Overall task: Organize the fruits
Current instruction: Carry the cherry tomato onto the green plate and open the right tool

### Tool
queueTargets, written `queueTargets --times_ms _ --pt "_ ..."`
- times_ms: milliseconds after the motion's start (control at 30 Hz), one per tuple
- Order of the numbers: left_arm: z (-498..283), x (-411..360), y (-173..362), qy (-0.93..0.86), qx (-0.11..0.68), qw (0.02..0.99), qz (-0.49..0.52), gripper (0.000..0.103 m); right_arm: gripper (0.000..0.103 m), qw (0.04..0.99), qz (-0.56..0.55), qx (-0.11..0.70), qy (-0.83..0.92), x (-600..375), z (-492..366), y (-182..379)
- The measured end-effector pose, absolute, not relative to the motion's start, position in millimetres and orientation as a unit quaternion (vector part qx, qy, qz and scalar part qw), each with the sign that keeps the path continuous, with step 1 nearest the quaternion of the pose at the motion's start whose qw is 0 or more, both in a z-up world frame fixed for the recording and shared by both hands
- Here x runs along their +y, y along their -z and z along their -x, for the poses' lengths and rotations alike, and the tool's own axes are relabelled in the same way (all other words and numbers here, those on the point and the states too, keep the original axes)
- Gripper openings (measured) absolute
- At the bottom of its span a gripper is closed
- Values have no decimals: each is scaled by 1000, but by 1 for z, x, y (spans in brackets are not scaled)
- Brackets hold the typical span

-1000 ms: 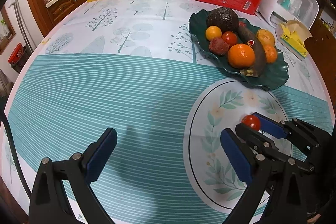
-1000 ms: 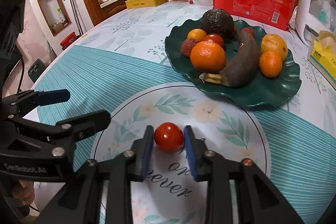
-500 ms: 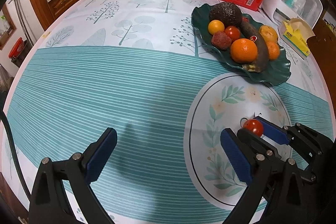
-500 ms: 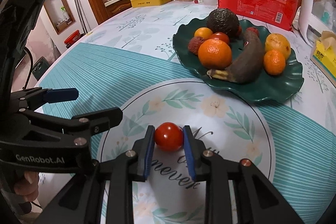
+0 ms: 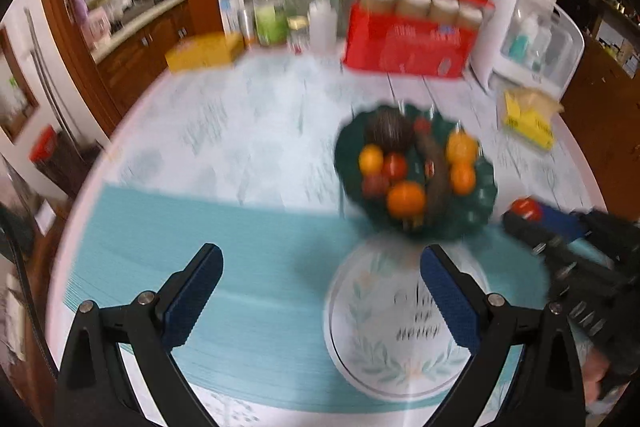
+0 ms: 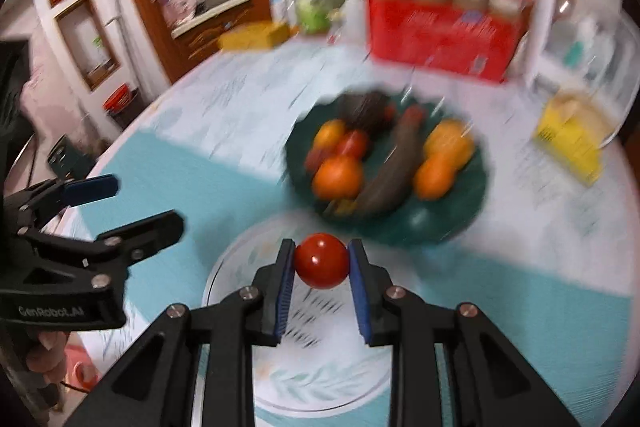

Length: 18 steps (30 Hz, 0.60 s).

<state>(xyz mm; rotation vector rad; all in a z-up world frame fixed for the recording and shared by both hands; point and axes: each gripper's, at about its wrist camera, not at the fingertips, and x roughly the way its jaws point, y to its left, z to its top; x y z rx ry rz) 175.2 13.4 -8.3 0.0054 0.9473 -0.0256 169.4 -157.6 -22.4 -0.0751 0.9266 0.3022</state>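
Green dish holds fruit; right gripper fingers clamp tomato, left gripper gapes.

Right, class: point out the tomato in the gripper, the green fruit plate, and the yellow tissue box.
tomato (image 6: 322, 261), right wrist view, middle of its red skin.
green plate (image 6: 460, 223), right wrist view, bare front rim.
yellow tissue box (image 6: 568, 143), right wrist view, front face.

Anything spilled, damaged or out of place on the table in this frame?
One oddity: the banana in the green plate is dark brown all over, seemingly overripe. Otherwise nothing looks spilled or toppled, though both views are motion-blurred. The right gripper is shut on a tomato; the left gripper is open and empty.
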Motion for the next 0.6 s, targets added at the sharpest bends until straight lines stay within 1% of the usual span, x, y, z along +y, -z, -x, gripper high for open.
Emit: queueTargets --times_ms 100,200,300,400,500,600 --pt "-189 10 -28 -3 432 902 -17 100 27 896 20 425 -127 -169 -193 -29" --pt "-205 8 -56 -7 411 911 -25 102 27 903 3 413 -115 -175 -218 -65" --pt "-224 4 -65 -5 403 915 -32 102 27 902 -15 418 -108 -179 -245 -78" --pt "-247 1 -53 2 421 906 -36 102 27 887 -32 446 -116 -174 -275 -64" --pt "-268 -2 -22 21 457 889 -32 102 27 866 -30 486 -111 -165 -298 -23" --pt "-282 -6 15 25 483 874 -40 102 27 840 -29 530 -114 -156 -313 30"
